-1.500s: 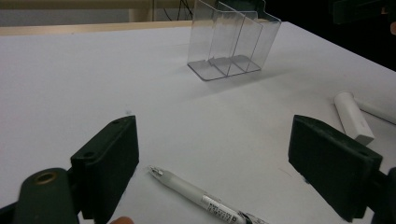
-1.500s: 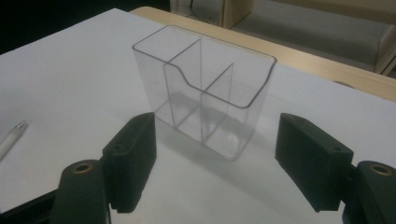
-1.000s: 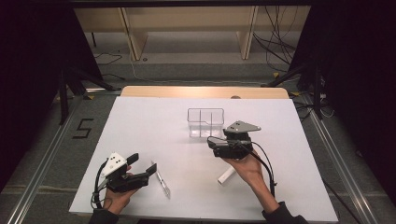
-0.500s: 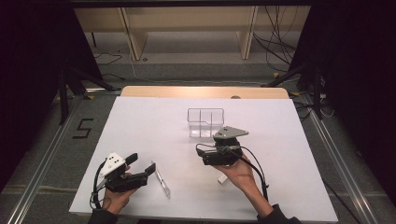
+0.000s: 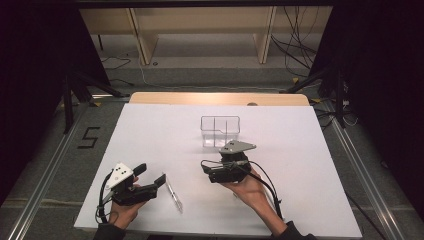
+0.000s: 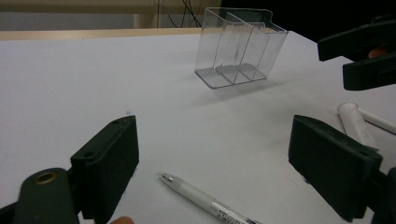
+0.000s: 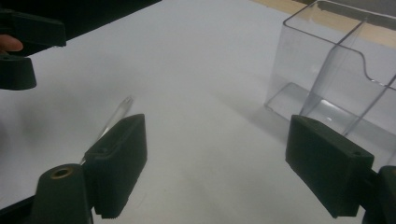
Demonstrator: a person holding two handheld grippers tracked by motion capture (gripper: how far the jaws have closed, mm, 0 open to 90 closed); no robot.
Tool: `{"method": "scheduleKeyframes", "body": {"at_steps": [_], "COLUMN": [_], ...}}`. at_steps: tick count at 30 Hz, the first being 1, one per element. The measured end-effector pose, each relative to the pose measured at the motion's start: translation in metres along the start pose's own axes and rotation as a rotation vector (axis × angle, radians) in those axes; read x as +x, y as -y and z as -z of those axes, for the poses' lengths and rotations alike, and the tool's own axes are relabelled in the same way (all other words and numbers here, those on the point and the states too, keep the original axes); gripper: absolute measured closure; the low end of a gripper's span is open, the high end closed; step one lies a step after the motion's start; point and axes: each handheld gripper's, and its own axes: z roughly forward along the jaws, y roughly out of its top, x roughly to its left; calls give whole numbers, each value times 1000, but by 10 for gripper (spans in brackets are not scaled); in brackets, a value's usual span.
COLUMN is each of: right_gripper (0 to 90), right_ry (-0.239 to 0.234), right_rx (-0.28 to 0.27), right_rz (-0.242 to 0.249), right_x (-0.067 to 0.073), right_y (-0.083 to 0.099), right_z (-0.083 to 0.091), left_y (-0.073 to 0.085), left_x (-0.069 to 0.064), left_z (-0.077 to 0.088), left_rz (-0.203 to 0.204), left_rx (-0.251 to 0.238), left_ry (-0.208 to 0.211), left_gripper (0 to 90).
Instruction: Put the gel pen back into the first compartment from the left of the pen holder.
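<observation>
A clear plastic pen (image 5: 174, 194) lies on the white table (image 5: 300, 150) just right of my left gripper (image 5: 151, 174), which rests low at the front left with its jaws open. In the left gripper view the pen (image 6: 205, 200) lies between those open jaws (image 6: 212, 154). My right gripper (image 5: 205, 167) is held above mid-table, jaws open and pointing left, with nothing in them. The right gripper view shows its gap (image 7: 215, 154) wide, the pen (image 7: 114, 116) beyond its left jaw and the left gripper (image 7: 23, 46) farther off. A white tube (image 6: 357, 123) lies under the right gripper (image 6: 364, 56).
A clear divided container (image 5: 220, 131) stands upright behind the right gripper, near mid-table; it is close on the right in the right gripper view (image 7: 336, 79) and farther off in the left gripper view (image 6: 238, 46). A wooden strip (image 5: 220, 98) edges the table's far side.
My right gripper has swung left and nearer the front, turning its jaws toward the pen; its hand now covers the white tube. The left gripper and pen have stayed put.
</observation>
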Motion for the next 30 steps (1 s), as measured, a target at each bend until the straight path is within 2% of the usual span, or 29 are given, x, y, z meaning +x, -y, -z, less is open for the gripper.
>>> {"method": "scheduleKeyframes", "body": {"at_steps": [6, 14, 19, 24, 30], "right_gripper": [220, 223, 235, 259, 306], "right_ry": [-24, -74, -109, -122, -140], "right_rx": [12, 63, 86, 117, 148], "right_rz": [-3, 40, 52, 73, 83], "right_x": [12, 39, 55, 69, 78], "right_y": [-1, -2, 2, 8, 12], "right_z": [-7, -31, -45, -57, -66], "left_y": [-1, 0, 0, 0, 1], "left_x": [-1, 5, 7, 8, 8], "left_z": [0, 7, 7, 8, 8], "left_rz": [-8, 6, 11, 15, 17], "left_rx": [-2, -19, -19, -20, -20], "left_ry": [0, -20, -26, -30, -32], "left_gripper": [160, 160, 160, 160, 160]}}
